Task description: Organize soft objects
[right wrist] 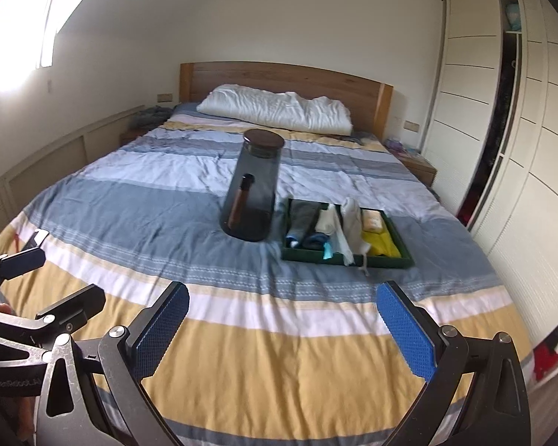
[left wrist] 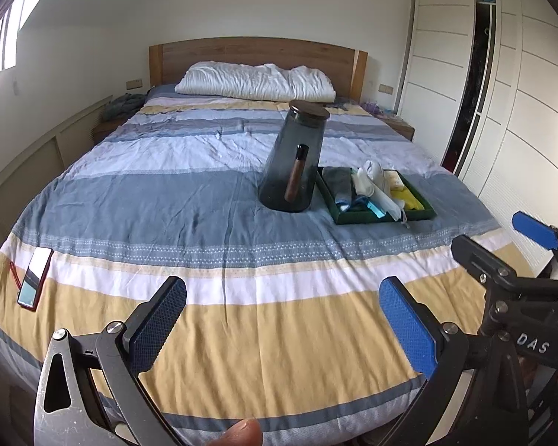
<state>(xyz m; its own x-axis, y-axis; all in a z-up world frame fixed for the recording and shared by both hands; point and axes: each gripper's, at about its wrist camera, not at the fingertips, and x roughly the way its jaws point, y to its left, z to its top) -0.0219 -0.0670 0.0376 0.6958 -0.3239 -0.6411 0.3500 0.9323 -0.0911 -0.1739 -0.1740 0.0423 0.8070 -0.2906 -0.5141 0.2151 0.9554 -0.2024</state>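
Socks (left wrist: 368,186) in tray (left wrist: 385,217); phone (left wrist: 35,278) clear only left view.

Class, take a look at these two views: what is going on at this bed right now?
A person holds two grippers over the near end of the striped bed. The left gripper and the right gripper are both open and empty. Further up the bed, a green tray holds folded soft items, with a dark glass jug standing beside it. A phone lies apart. Nothing is being handled.
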